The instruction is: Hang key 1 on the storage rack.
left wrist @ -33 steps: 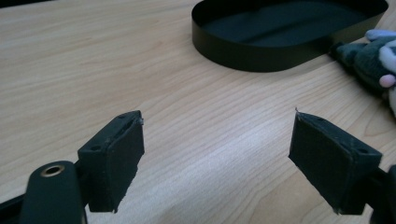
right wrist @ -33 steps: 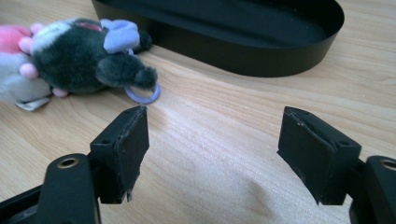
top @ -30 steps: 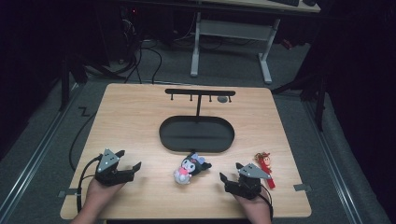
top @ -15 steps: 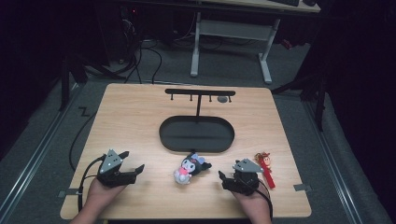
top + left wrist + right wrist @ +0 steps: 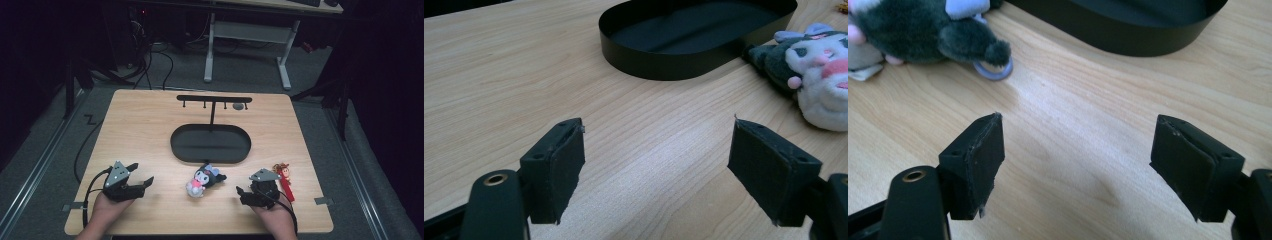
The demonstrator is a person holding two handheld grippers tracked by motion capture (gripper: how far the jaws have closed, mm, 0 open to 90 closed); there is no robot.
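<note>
Left gripper [image 5: 142, 182]: jaws wide apart but just been closing a little, nothing between them, low over bare wood.
Right gripper [image 5: 241, 192]: jaws spread wide, empty.
Dark grey-and-white plush toy [image 5: 204, 179]: lying between both grippers, just before the black oval metal tray [image 5: 210, 144].
Light wooden table [image 5: 145, 130]: bears everything.

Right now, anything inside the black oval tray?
The black oval tray holds no loose items; the hanger stand's post rises from its far edge. Its near wall hides a strip of floor in both gripper views.
</note>
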